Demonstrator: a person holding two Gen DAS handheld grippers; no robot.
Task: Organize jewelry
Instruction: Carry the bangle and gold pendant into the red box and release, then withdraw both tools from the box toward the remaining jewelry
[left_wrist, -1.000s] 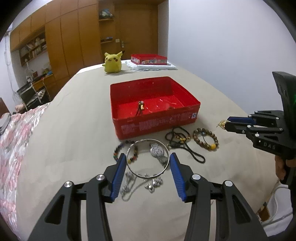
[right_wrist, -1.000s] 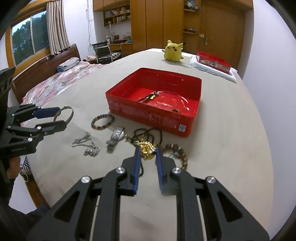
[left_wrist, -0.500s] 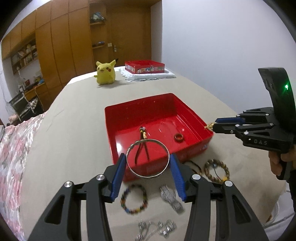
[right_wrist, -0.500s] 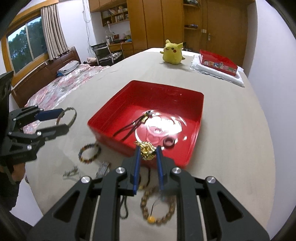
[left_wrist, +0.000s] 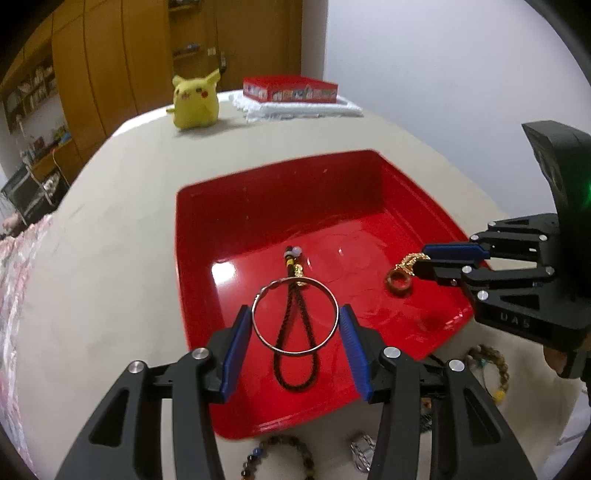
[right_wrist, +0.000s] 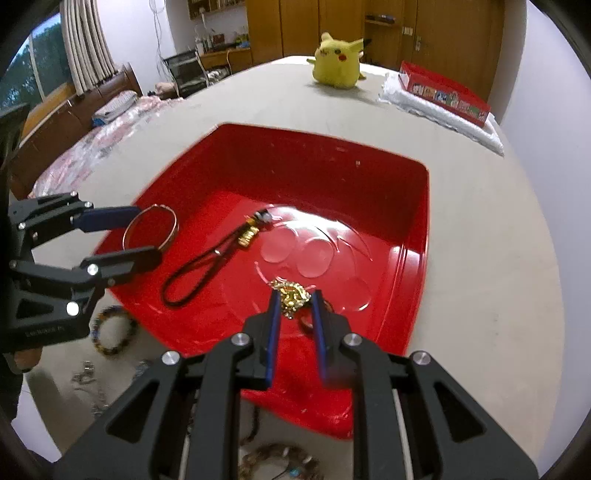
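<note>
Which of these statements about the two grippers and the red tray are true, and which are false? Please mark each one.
1. The left gripper holds a thin metal bangle. True.
2. The right gripper is empty. False: it is shut on a gold ornament.
3. The red tray is empty. False: a black cord charm and a small ring lie inside.
4. A yellow plush toy stands beyond the tray. True.
5. Both grippers are above the tray. True.
</note>
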